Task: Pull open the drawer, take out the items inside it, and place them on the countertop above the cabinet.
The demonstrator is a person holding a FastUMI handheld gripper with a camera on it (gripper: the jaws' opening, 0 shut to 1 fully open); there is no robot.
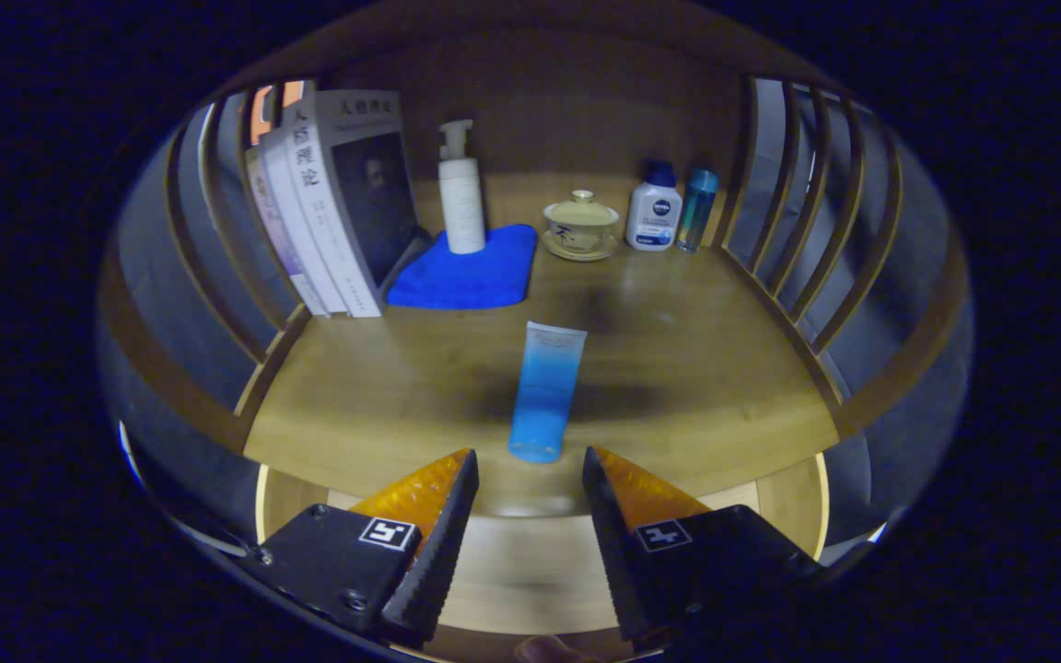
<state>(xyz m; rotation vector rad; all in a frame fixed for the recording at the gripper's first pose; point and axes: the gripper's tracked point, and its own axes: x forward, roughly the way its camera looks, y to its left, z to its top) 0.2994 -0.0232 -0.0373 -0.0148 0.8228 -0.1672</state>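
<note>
A blue tube (544, 391) lies on the wooden countertop (678, 368), its cap end close to the front edge and just ahead of my fingertips. My gripper (530, 465) is open, with nothing between its fingers, and hovers just in front of the countertop's edge. Below the fingers I see the pale inside of the pulled-out drawer (512, 562). I cannot tell what lies in it.
At the back stand several books (328, 203) on the left, a white pump bottle (461, 189) on a blue cloth (471, 267), a lidded teacup (580, 226), a white-and-blue bottle (654, 214) and a slim teal bottle (698, 209). Wooden slats (788, 203) fence both sides.
</note>
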